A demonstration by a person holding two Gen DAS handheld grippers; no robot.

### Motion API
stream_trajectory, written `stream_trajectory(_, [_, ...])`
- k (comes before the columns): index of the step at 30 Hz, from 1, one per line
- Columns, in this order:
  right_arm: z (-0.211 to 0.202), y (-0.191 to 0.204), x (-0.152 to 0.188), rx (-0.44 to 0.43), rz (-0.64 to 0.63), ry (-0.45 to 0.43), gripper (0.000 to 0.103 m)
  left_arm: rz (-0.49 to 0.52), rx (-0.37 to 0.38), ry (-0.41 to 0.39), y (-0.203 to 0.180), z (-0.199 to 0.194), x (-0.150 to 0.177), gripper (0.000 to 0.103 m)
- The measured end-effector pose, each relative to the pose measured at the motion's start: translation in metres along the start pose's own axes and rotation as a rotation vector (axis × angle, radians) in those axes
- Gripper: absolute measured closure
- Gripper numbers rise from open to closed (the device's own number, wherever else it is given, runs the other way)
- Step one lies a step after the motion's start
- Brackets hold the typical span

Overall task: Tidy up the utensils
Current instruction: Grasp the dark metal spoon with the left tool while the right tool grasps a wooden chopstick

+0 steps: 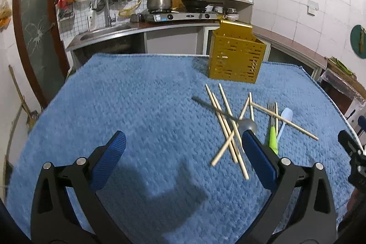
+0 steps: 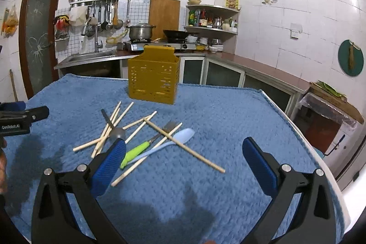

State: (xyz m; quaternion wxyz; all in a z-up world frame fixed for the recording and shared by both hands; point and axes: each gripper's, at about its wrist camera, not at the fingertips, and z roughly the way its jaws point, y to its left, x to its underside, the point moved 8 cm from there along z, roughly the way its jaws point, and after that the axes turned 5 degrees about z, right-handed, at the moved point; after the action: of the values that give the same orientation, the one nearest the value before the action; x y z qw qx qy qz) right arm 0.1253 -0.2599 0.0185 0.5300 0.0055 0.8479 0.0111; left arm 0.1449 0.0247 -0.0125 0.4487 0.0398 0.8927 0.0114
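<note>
Ahead of both grippers stands the mustard-yellow perforated plastic utensil holder (image 2: 152, 81), upright on the far part of the blue textured towel (image 2: 228, 125) that covers the table; what lies inside it cannot be told, since only its slotted walls face the cameras.

Between that holder and the tools lies the loose heap: pale wooden chopsticks (image 2: 183, 145) crossed over one another, a grey metal spoon (image 2: 117, 133) with its dark handle pointing away, a fork with a lime-green plastic handle (image 2: 135, 153), and a light-blue plastic spoon (image 2: 180, 137).

The left gripper (image 1: 183, 148) has its blue-padded fingers spread wide and grips nothing. The heap sits just ahead of its right finger, whose tip overlaps the grey spoon's bowl in view, and bare towel lies between and left of its fingers, out to the towel's left edge.

The right gripper (image 2: 183, 152) is likewise spread wide and empty. The heap lies ahead and to its left, the green handle and a chopstick end near its left finger. Bare towel stretches ahead and right of it, to the white table edge (image 2: 304, 138).
</note>
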Motion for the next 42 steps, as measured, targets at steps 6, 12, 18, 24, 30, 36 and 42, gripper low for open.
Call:
stream_trajectory(6, [0.027, -0.009, -0.028, -0.067, 0.079, 0.043, 0.004, -0.021, 0.049, 0.027, -0.006, 0.013, -0.024, 0.005])
stream_trajectory(12, [0.077, -0.001, -0.030, -0.064, 0.063, 0.144, 0.004, -0.048, 0.069, 0.107, -0.011, 0.054, -0.040, 0.005])
stream_trajectory(18, [0.126, 0.004, -0.018, -0.041, 0.039, 0.218, 0.004, -0.062, 0.060, 0.186, -0.014, 0.104, -0.040, 0.006])
stream_trajectory(24, [0.161, 0.010, 0.000, -0.034, 0.048, 0.282, 0.005, -0.069, 0.077, 0.243, -0.023, 0.140, -0.031, 0.015])
stream_trajectory(30, [0.182, 0.019, 0.014, -0.025, -0.011, 0.327, 0.017, -0.042, 0.087, 0.281, -0.031, 0.164, -0.026, 0.027])
stream_trajectory(36, [0.195, 0.013, 0.024, -0.035, -0.007, 0.376, 0.033, -0.053, 0.101, 0.299, -0.029, 0.178, -0.026, 0.034])
stream_trajectory(42, [0.203, 0.029, 0.023, -0.081, -0.063, 0.397, 0.043, -0.018, 0.086, 0.321, -0.036, 0.186, -0.029, 0.043])
